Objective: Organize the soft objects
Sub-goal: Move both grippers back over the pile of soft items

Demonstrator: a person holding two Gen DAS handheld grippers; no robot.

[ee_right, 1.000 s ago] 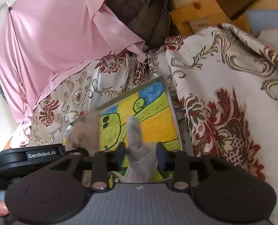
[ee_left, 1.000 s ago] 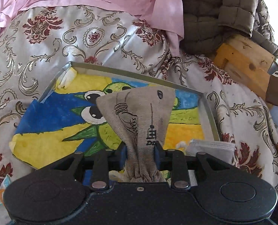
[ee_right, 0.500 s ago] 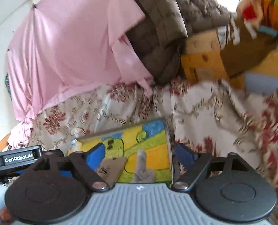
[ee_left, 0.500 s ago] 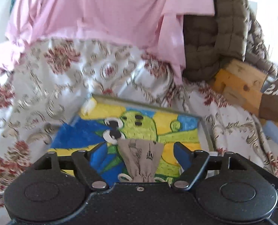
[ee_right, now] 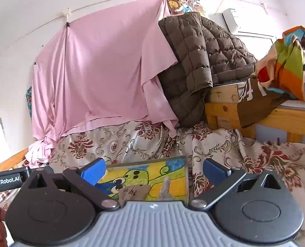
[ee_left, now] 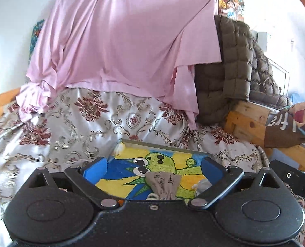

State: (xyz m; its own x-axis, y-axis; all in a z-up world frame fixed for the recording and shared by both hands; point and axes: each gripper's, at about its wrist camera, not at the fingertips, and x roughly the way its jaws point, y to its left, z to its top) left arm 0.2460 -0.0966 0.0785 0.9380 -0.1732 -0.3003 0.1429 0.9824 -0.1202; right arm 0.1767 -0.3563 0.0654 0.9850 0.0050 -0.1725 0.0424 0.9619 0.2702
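Note:
A beige printed sock (ee_left: 163,185) lies on a colourful painted board (ee_left: 119,177) on the bed. A grey sock (ee_left: 202,184) lies just right of it. My left gripper (ee_left: 154,167) is open and empty, raised above and behind the beige sock. In the right wrist view the beige sock (ee_right: 132,191) and the grey sock (ee_right: 165,187) lie side by side on the board (ee_right: 173,173). My right gripper (ee_right: 154,168) is open and empty, raised above them.
The board rests on a floral bedspread (ee_left: 74,127). A pink sheet (ee_right: 103,78) hangs behind. A brown quilted jacket (ee_right: 197,61) drapes over a wooden frame (ee_right: 224,107) at right, with a brown garment (ee_right: 253,107) and colourful cloth (ee_right: 286,61).
Both grippers opened and let go of their socks, which now lie on the painted board. Both grippers pulled up and back, so more of the room shows.

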